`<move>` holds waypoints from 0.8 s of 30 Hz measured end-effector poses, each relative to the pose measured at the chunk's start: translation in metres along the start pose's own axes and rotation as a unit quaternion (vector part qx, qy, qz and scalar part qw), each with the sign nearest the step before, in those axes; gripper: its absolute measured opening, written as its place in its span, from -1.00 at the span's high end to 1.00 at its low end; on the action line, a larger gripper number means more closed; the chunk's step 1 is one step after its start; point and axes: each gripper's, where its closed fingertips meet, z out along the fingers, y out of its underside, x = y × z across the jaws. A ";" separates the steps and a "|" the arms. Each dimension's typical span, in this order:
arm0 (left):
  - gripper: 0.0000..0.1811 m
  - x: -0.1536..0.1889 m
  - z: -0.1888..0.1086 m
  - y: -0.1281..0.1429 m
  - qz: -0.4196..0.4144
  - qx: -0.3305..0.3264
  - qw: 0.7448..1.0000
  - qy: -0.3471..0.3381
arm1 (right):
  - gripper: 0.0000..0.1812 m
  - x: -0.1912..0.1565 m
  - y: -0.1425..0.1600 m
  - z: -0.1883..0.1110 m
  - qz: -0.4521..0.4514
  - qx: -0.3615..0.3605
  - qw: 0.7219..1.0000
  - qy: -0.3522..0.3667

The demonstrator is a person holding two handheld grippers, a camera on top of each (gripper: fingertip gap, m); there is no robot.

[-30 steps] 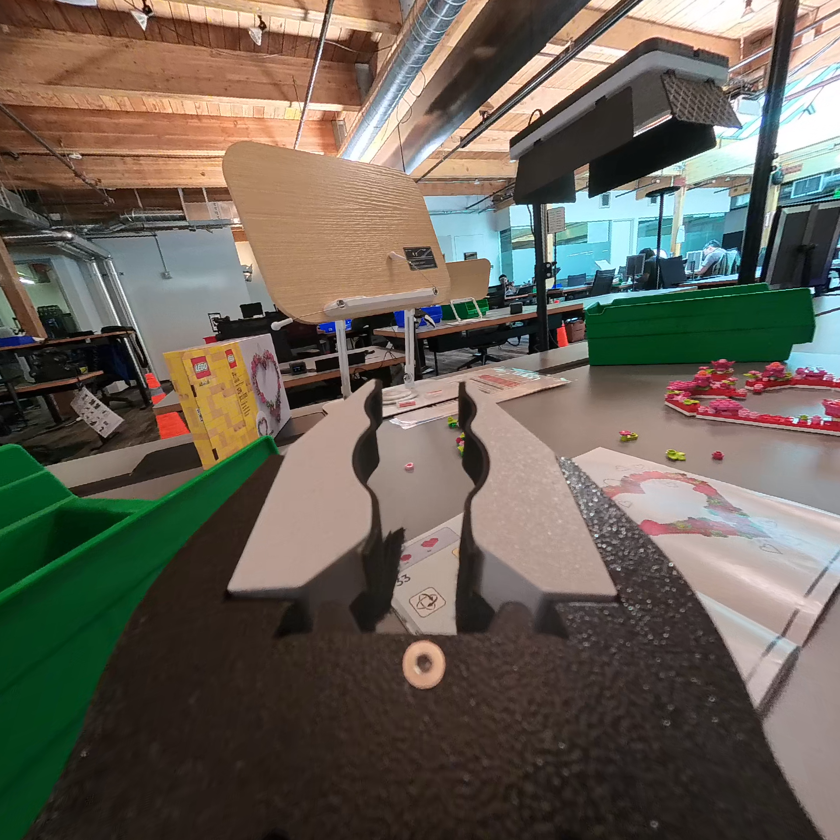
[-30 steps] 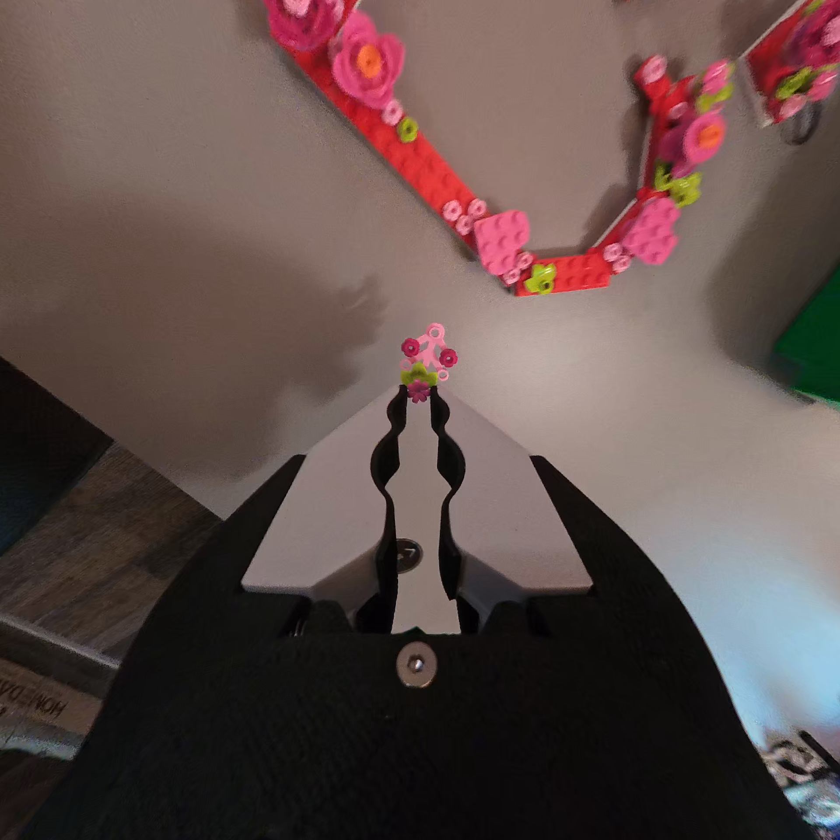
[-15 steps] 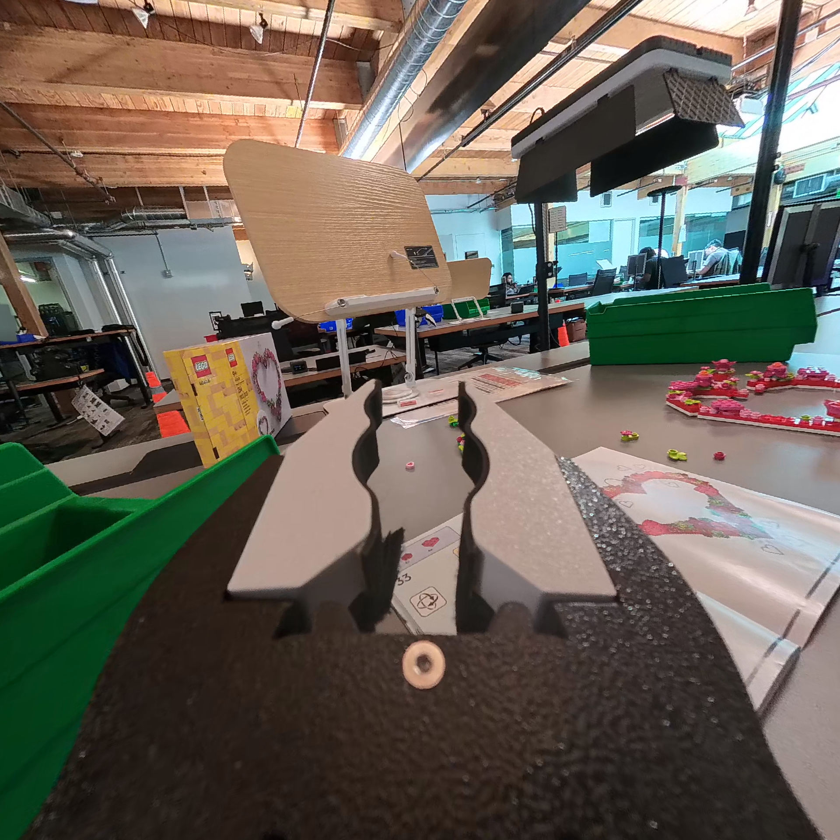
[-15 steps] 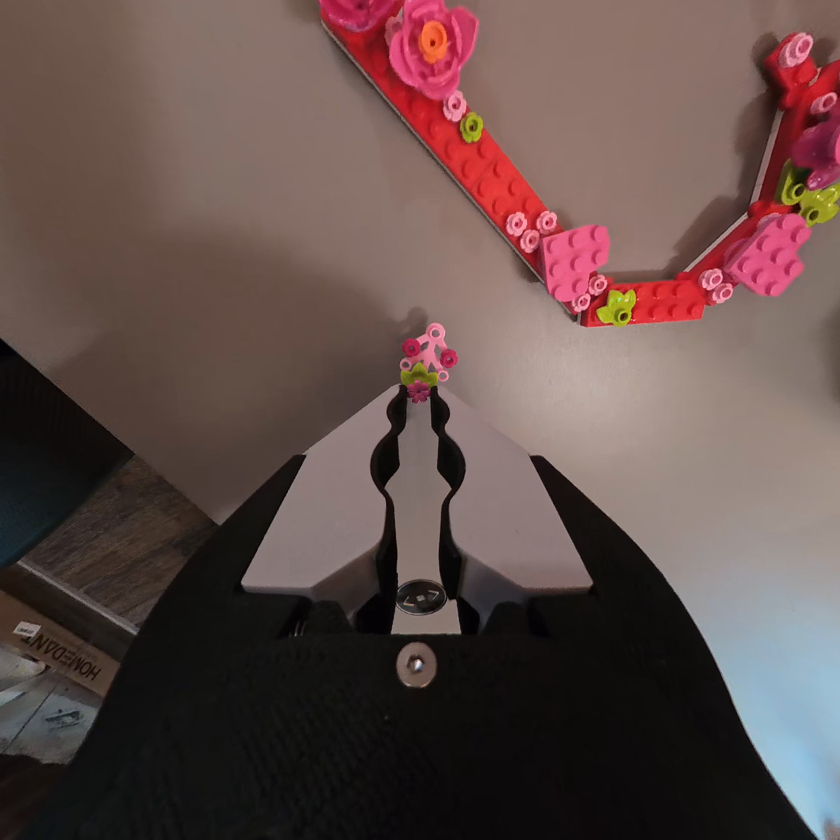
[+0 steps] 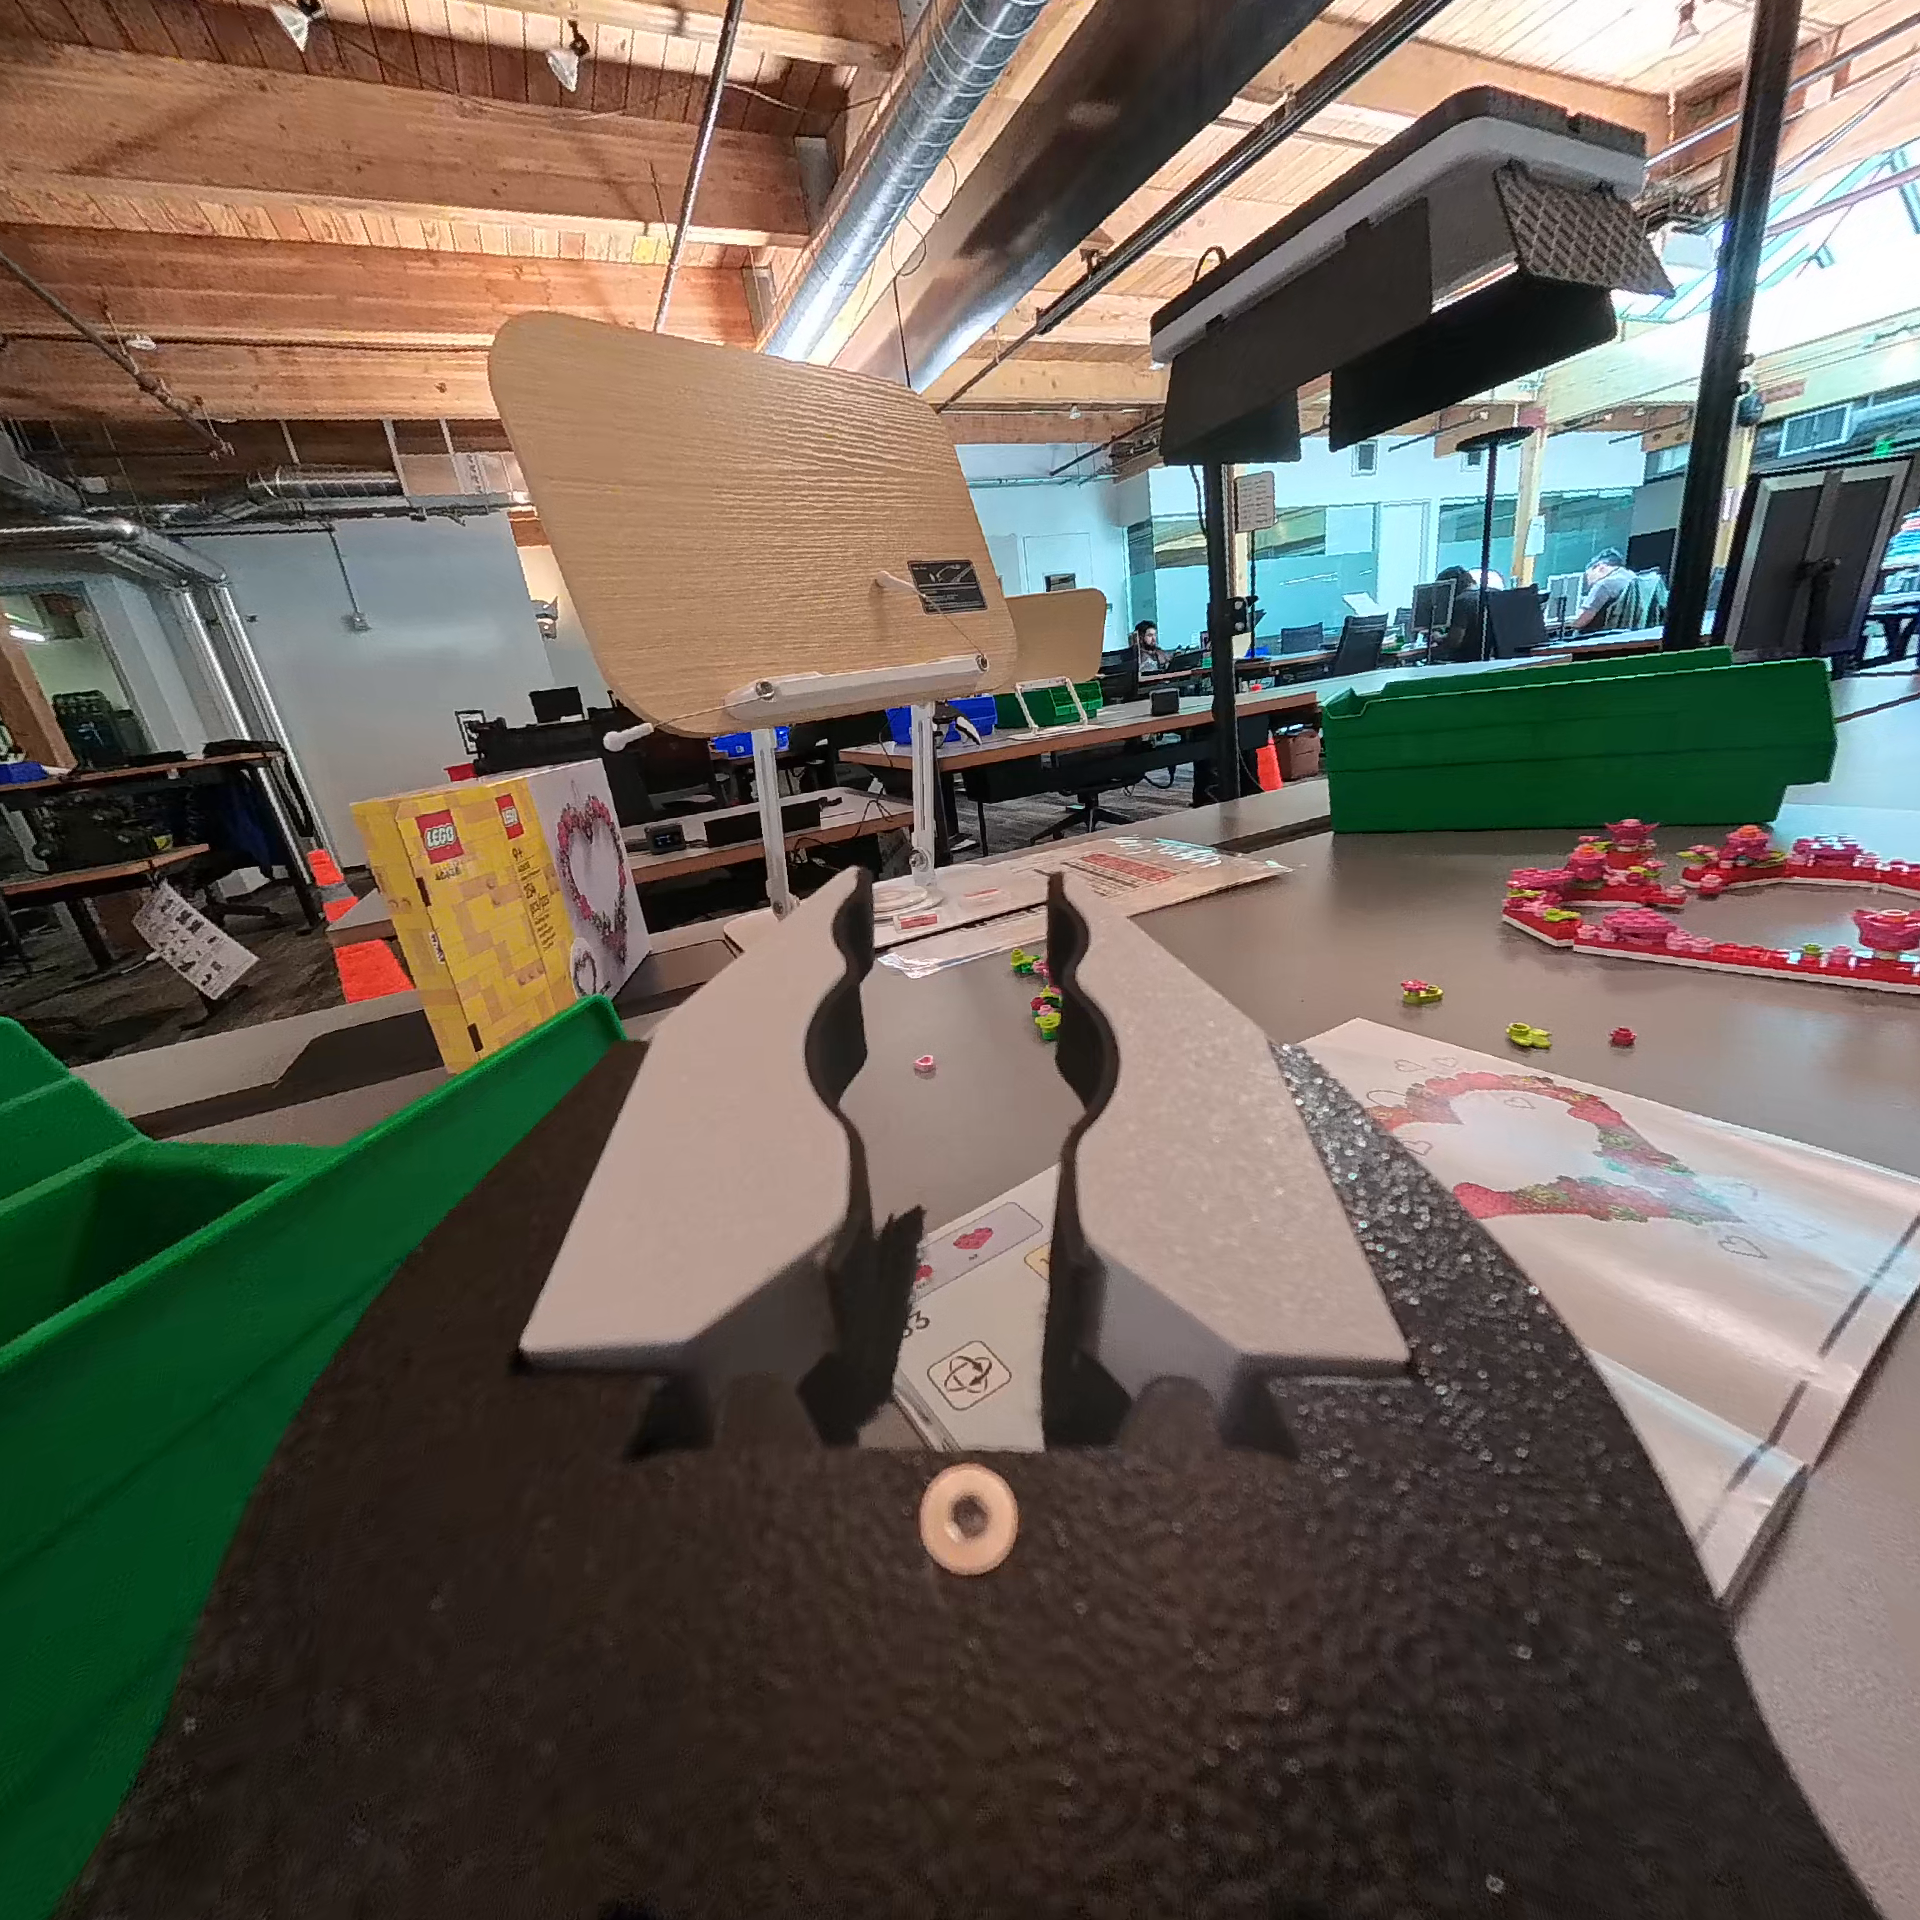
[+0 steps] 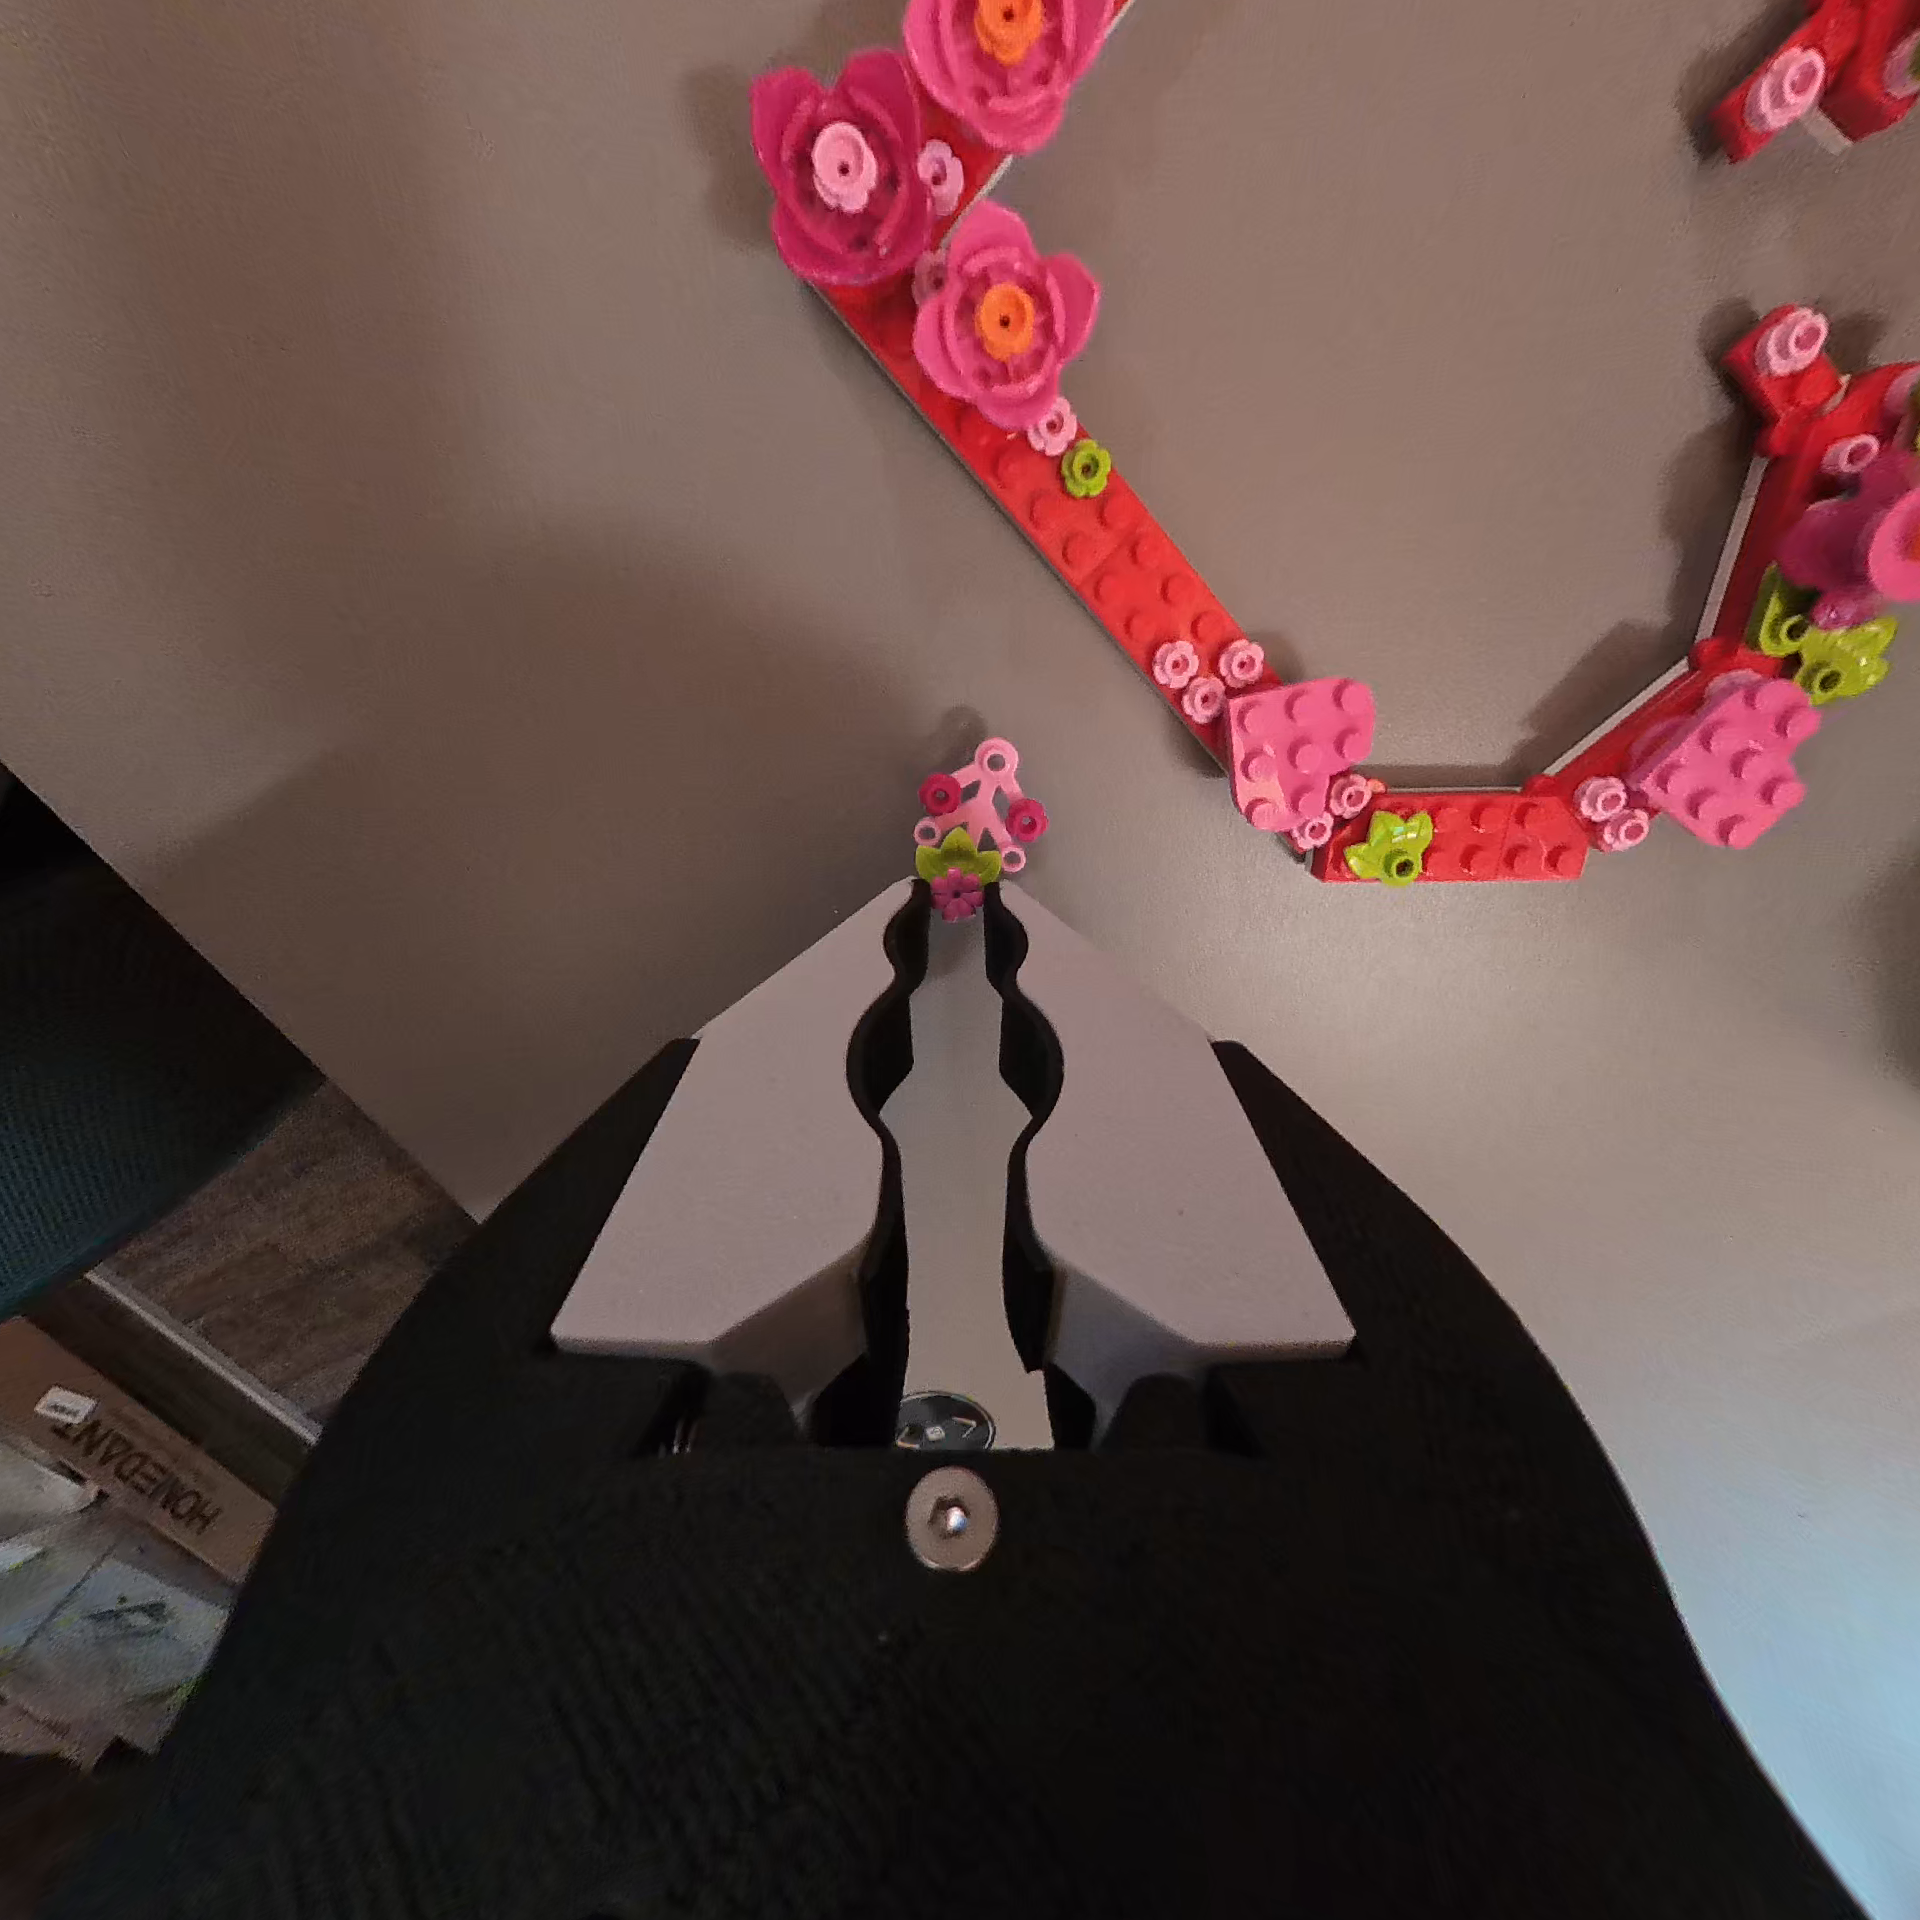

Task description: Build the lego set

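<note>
My right gripper is shut on a small pink flower sprig with a lime leaf and magenta blossoms, held above the grey table. The red heart-shaped lego frame with pink roses and pink heart plates lies up and to the right of the sprig, apart from it. My left gripper is open and empty, low over the instruction booklet. The heart frame also shows far right in the left wrist view. Loose small lego pieces lie beyond the left fingertips.
A green bin is close on the left of the left gripper, and stacked green bins stand at the back right. A wooden book stand and the yellow set box stand behind. The table edge runs at lower left. My hands' fingertips stand some 50 centimeters from each other.
My right gripper has carried the sprig further along the table; the heart frame now appears larger and shifted right and down in its view. The left gripper has not moved.
</note>
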 end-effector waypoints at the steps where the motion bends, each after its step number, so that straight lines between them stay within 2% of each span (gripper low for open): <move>1: 0.67 0.000 0.000 0.000 0.000 0.000 1.000 0.001 | 0.91 -0.001 -0.001 0.001 -0.003 -0.001 1.000 -0.001; 11: 0.67 0.001 0.000 0.000 -0.001 0.000 1.000 0.004 | 0.91 -0.014 -0.018 0.008 -0.035 0.016 0.999 -0.023; 24: 0.67 0.002 0.000 0.000 -0.002 0.000 1.000 0.009 | 0.90 -0.014 -0.016 0.012 -0.038 0.011 0.999 -0.017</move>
